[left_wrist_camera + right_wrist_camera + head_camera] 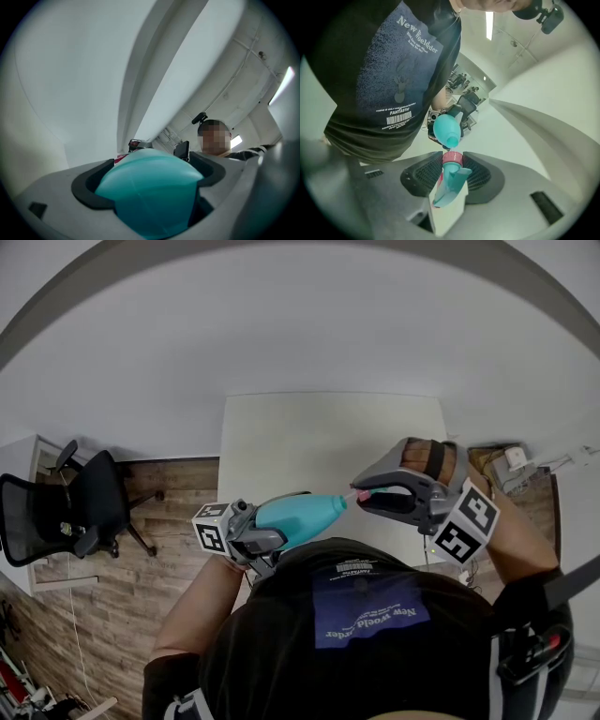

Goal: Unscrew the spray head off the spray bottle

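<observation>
Spray bottle (298,515): likely light, smooth, yielding plastic; body clamped in the wide-spread left tongs (151,177). Spray head (449,188): rigid; part-closed right tongs (453,171) grip its pink collar (452,159), the firmest hold.

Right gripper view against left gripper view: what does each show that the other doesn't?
Right only: the spray head, its pink collar pinched in the right gripper, at the neck end. Left only: the rounded base filling the left gripper, whose jaws clamp it. Both: the teal spray bottle.
</observation>
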The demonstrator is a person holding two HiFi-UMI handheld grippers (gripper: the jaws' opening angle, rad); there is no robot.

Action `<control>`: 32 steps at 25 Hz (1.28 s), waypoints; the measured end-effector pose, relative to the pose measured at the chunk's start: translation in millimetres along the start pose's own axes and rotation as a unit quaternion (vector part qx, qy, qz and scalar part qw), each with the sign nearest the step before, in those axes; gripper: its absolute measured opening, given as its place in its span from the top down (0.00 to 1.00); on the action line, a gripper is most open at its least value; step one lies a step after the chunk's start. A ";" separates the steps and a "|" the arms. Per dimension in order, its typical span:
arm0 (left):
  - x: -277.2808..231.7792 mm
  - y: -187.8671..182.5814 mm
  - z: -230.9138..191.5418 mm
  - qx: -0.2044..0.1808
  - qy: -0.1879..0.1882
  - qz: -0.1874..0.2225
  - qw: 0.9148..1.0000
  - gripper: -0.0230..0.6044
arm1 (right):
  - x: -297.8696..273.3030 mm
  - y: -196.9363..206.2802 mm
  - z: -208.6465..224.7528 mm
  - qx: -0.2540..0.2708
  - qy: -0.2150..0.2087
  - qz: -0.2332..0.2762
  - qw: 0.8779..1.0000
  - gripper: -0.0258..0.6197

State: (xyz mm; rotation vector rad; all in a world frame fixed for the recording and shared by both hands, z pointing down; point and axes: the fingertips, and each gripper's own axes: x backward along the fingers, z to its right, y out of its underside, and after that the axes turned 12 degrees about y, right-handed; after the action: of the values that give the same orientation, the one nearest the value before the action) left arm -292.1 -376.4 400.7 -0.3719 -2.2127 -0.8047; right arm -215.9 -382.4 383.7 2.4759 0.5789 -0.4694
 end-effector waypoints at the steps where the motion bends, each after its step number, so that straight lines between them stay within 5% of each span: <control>1: 1.2 -1.2 0.9 -0.003 -0.001 0.002 1.000 0.14 | 1.1 2.5 0.7 -0.006 0.003 -0.003 1.000 0.76; 20: 12.5 -29.4 3.4 -0.048 -0.036 0.058 0.996 0.14 | 26.9 42.6 13.8 -0.163 0.039 -0.024 0.986 0.76; 32: 33.8 -56.2 8.6 -0.078 -0.040 0.103 0.991 0.14 | 28.8 55.6 17.8 -0.280 0.057 0.007 0.958 0.76</control>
State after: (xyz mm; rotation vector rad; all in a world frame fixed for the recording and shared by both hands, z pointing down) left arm -347.0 -413.0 396.4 -0.7085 -2.1460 -0.8635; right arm -167.8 -426.1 380.9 1.9685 0.6363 -0.1272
